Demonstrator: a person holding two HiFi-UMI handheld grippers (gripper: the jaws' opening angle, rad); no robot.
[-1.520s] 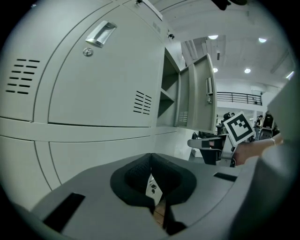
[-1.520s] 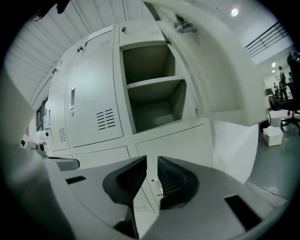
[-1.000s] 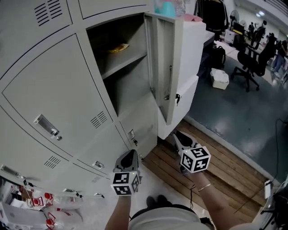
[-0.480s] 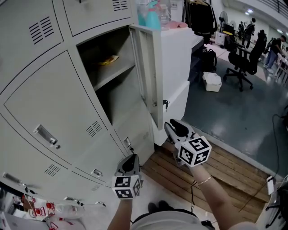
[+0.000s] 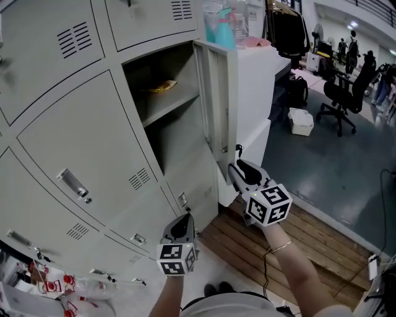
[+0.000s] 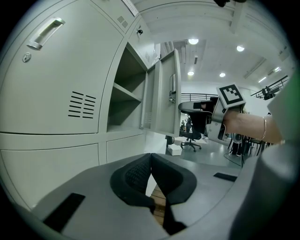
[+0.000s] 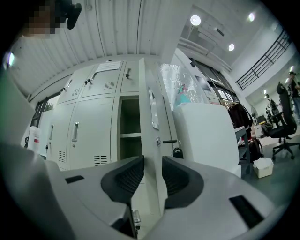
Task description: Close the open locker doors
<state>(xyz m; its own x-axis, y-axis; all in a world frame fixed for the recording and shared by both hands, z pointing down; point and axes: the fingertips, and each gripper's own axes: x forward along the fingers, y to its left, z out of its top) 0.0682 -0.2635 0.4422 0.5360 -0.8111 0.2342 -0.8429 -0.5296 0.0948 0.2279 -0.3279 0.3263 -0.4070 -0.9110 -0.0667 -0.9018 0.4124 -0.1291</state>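
Note:
One grey locker door (image 5: 214, 102) stands open, hinged at the right of its compartment (image 5: 167, 105), which has a shelf inside. My right gripper (image 5: 237, 165) is raised just below and in front of the door's lower edge. Its jaws are opening. In the right gripper view the door's edge (image 7: 152, 136) lines up with the gap of the right gripper (image 7: 152, 176), and the pads do not press on it. My left gripper (image 5: 180, 221) hangs lower, near the closed bottom lockers. The left gripper (image 6: 151, 161) is shut and empty; its view shows the open door (image 6: 168, 101) from the side.
A white cabinet (image 5: 253, 93) with bottles (image 5: 226, 18) on top stands right behind the open door. A yellow item (image 5: 162, 86) lies on the locker shelf. Wooden slats (image 5: 309, 229) cover the floor underfoot. Plastic bags (image 5: 55, 288) lie at lower left. An office chair (image 5: 340, 93) stands far right.
My right gripper has risen and moved in toward the open door's lower edge. The left gripper has stayed low, almost where it was.

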